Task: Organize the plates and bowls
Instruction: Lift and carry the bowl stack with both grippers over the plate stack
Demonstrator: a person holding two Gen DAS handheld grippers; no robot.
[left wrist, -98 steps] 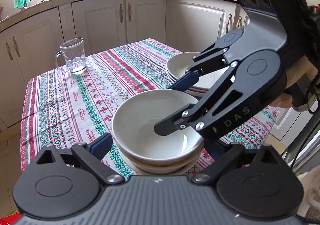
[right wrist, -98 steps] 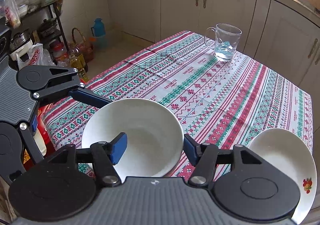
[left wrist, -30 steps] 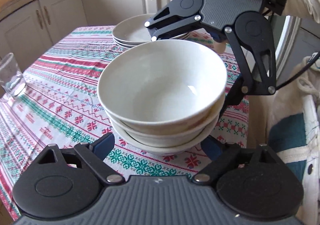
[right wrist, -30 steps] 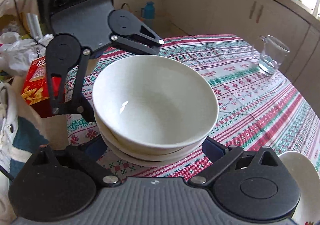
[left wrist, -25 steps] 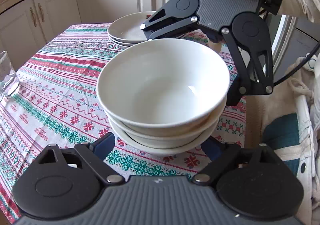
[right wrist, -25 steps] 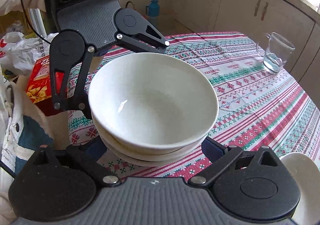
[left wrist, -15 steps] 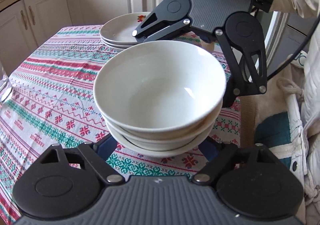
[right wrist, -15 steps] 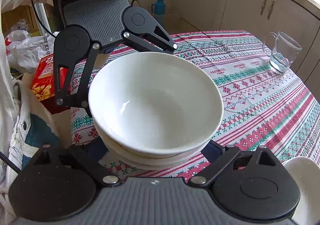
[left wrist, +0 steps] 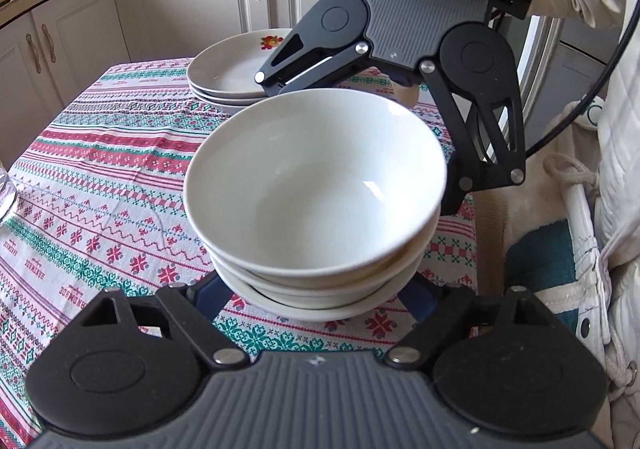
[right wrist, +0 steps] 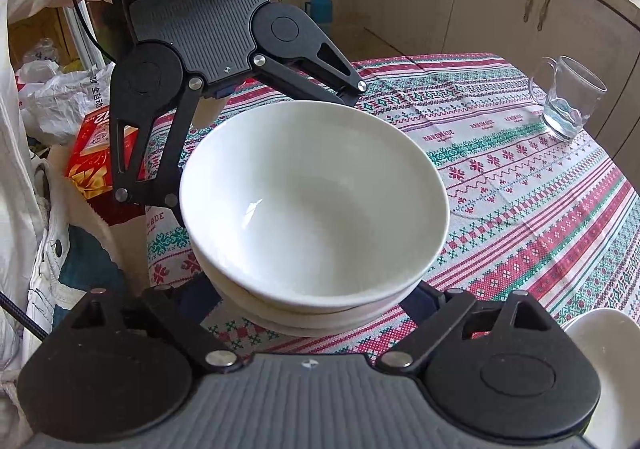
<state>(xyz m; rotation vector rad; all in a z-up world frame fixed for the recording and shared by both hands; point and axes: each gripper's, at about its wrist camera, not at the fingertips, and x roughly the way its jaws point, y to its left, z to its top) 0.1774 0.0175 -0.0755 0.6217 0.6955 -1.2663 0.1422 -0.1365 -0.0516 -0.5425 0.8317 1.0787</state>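
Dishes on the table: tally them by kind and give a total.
Bowls: 3, nested in one stack
Plates: 3, stacked behind it
Glass mugs: 1
Total: 7

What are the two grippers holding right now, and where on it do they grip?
Both hold the bowl stack, lifted off the tablecloth: left gripper and right gripper clamp opposite sides, fingers low beside the bottom bowl.
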